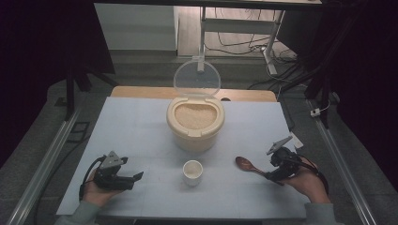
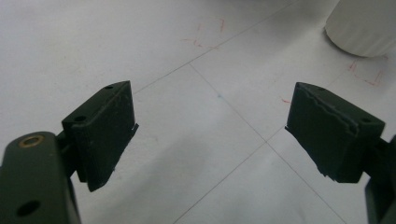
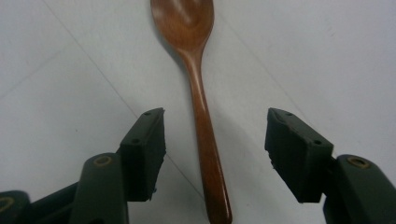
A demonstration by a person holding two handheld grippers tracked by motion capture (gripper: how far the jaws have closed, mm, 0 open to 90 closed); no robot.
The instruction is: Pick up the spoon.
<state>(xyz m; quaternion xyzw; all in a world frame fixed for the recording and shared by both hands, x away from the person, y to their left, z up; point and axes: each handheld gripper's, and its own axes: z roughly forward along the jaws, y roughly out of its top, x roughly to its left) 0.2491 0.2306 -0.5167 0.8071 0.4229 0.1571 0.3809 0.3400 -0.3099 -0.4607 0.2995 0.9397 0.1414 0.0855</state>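
A brown wooden spoon [image 1: 248, 165] lies flat on the white table, bowl pointing left. In the right gripper view the spoon [image 3: 198, 88] runs up between the two jaws, its handle end low between them. My right gripper [image 3: 215, 140] is open astride the handle without touching it; from above that gripper [image 1: 273, 172] is at the front right. My left gripper [image 1: 133, 180] rests open at the front left, and its own view shows the gripper [image 2: 210, 128] over bare table. A small white cup [image 1: 192, 171] stands at front centre, also seen as the cup [image 2: 362, 25].
A cream rice bin [image 1: 195, 129] full of rice [image 1: 195, 115] stands mid-table with its clear lid [image 1: 196, 78] raised upright behind. The white tabletop [image 1: 141, 126] ends at a wooden strip at the back. Metal rails run along both sides; cables lie on the floor beyond.
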